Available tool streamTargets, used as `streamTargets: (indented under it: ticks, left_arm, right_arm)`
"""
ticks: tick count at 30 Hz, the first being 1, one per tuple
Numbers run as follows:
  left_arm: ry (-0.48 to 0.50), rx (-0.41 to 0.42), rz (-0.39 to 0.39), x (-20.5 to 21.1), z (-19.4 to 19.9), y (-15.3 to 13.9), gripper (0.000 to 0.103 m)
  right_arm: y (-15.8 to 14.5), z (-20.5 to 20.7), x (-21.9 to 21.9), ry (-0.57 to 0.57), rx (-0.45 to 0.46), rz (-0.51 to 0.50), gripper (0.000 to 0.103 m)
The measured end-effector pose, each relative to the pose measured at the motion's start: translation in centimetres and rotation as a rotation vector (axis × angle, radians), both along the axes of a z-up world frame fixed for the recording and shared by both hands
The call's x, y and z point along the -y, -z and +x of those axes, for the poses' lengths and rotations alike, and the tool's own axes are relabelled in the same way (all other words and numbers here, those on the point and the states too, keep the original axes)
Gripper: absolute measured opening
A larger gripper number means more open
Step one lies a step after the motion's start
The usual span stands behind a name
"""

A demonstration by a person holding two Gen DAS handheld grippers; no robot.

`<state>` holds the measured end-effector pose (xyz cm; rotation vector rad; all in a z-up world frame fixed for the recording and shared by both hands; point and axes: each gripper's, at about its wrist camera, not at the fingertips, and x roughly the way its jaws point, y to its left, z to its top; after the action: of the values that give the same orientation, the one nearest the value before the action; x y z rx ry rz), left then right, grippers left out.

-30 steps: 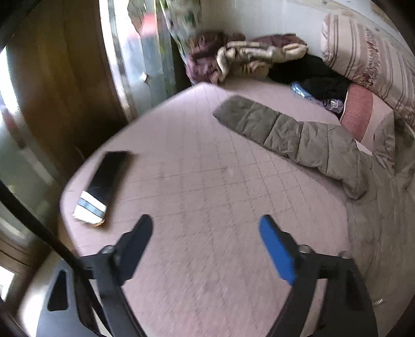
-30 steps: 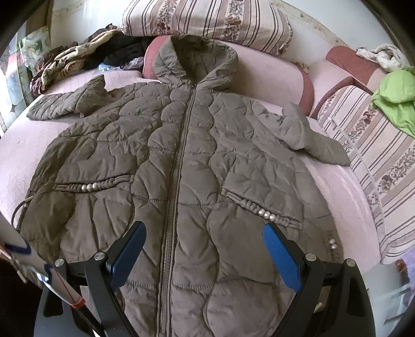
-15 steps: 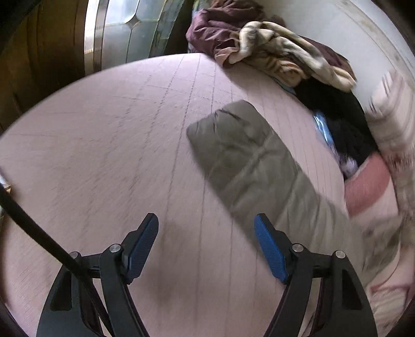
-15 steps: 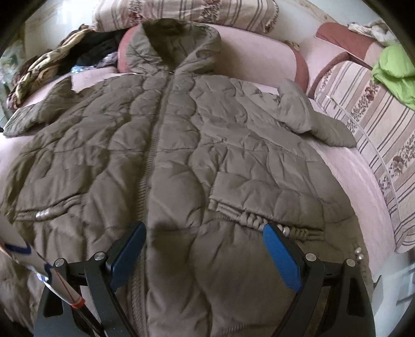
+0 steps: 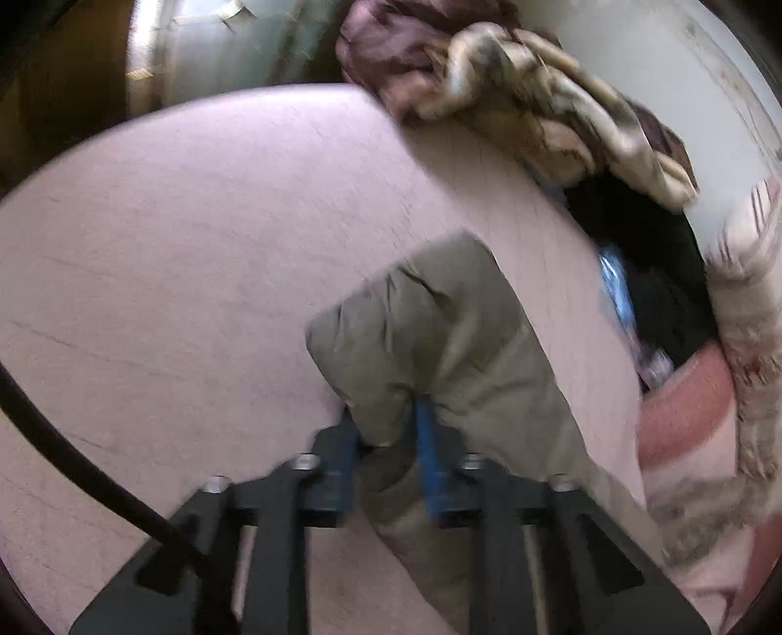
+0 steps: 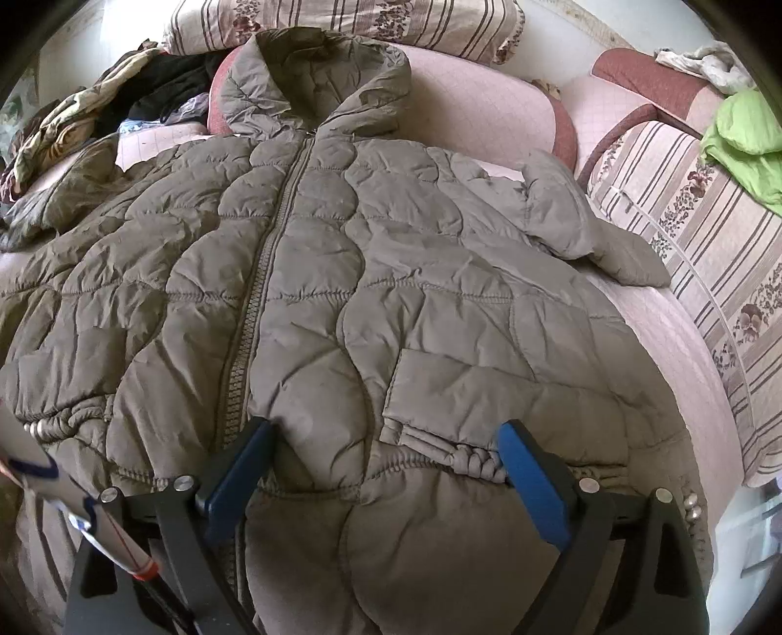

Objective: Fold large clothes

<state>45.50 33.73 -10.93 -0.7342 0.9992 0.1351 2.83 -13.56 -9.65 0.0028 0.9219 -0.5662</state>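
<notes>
An olive quilted hooded jacket (image 6: 371,293) lies front up, zipped, spread over the pink bed cover (image 6: 684,351). Its right sleeve (image 6: 576,220) lies out to the side, and its hood (image 6: 313,83) rests against the pillows. In the left wrist view my left gripper (image 5: 386,425) is shut on the left sleeve (image 5: 440,332) near its cuff. The cuff end bulges beyond the blue pads. My right gripper (image 6: 386,439) is open and empty, held low over the jacket's lower front, with its fingers either side of the right pocket area (image 6: 440,454).
A heap of brown and beige clothes (image 5: 513,93) and a black garment (image 5: 650,273) lie at the bed's far corner. Striped pillows (image 6: 684,215) line the head and right side. A green cloth (image 6: 743,141) lies on the right pillow. A wooden wall and window (image 5: 195,44) border the bed's left.
My left gripper has moved forward to the sleeve end and closed on it. My right gripper has moved closer over the jacket's lower front and stays open.
</notes>
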Motion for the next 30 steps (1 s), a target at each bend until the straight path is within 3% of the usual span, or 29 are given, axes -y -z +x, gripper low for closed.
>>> streamTargets:
  ticks: [3,7,12,16,20,23,24,27,29,30]
  left_arm:
    - [0.052,0.028,0.014,1.9,-0.6,-2.1,0.011]
    - [0.172,0.123,-0.001,6.0,-2.5,-7.0,0.010]
    - [0.407,0.252,-0.001,14.9,-7.0,-13.9,0.010]
    - [0.601,0.311,-0.047,23.1,-11.9,-16.5,0.009]
    - [0.739,0.319,-0.086,29.8,-17.1,-15.7,0.009]
    - [0.815,0.261,-0.141,33.9,-20.0,-12.8,0.013]
    - [0.819,0.234,-0.119,35.0,-21.0,-11.5,0.017]
    - [0.801,0.186,0.062,37.1,-24.0,-8.8,0.032]
    - [0.808,0.196,0.139,36.9,-26.8,-8.3,0.039]
    - [0.805,0.213,0.154,36.0,-27.8,-8.2,0.048]
  right_arm:
    - [0.0,-0.2,0.0,-0.003,0.012,0.001,0.096]
    - [-0.4,-0.6,0.1,-0.011,0.030,0.023,0.094]
    - [-2.4,-2.2,0.1,-0.012,0.089,0.038,0.092]
    - [-3.9,-3.6,0.5,0.003,0.127,0.038,0.092]
    - [-4.7,-5.4,1.4,0.040,0.147,0.037,0.092]
    - [-5.0,-6.4,2.5,0.082,0.149,0.051,0.092]
    - [-5.1,-6.8,2.9,0.095,0.150,0.059,0.092]
    - [-5.3,-7.3,3.9,0.120,0.147,0.076,0.092]
    - [-5.5,-7.4,4.2,0.120,0.143,0.078,0.093]
    - [-5.6,-7.2,4.3,0.116,0.143,0.077,0.093]
